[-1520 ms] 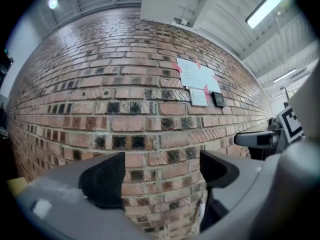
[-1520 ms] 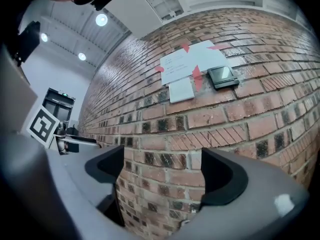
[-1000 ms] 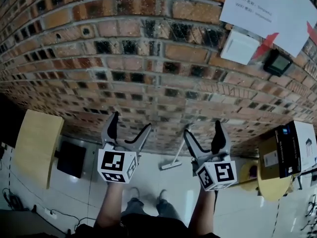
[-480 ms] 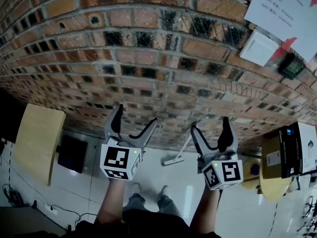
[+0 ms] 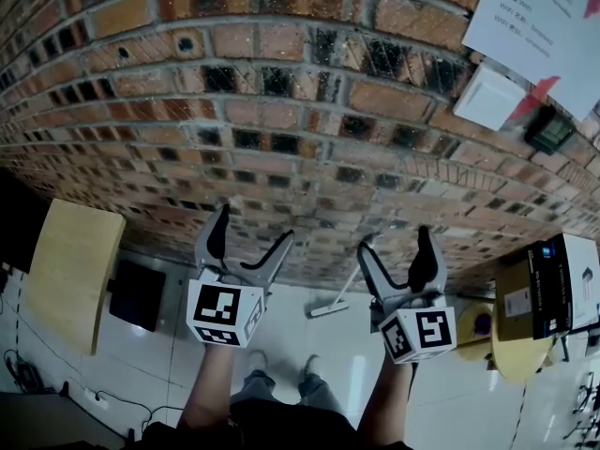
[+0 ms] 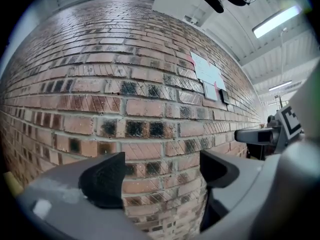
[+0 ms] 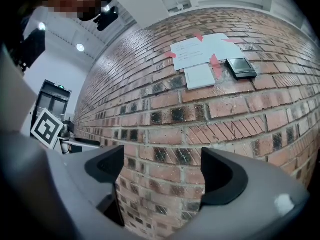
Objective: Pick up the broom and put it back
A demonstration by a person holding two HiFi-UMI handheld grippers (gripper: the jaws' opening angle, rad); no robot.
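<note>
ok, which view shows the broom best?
Head view: the broom leans against the brick wall, its head on the floor. The left and right gripper views show only bricks, no broom.

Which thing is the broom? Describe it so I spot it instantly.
Follow the brick wall down to where it meets the white floor. There, between the left gripper and right gripper, sits the broom. It is the only thin pale stick with a flat head; nothing else there is slender.
</note>
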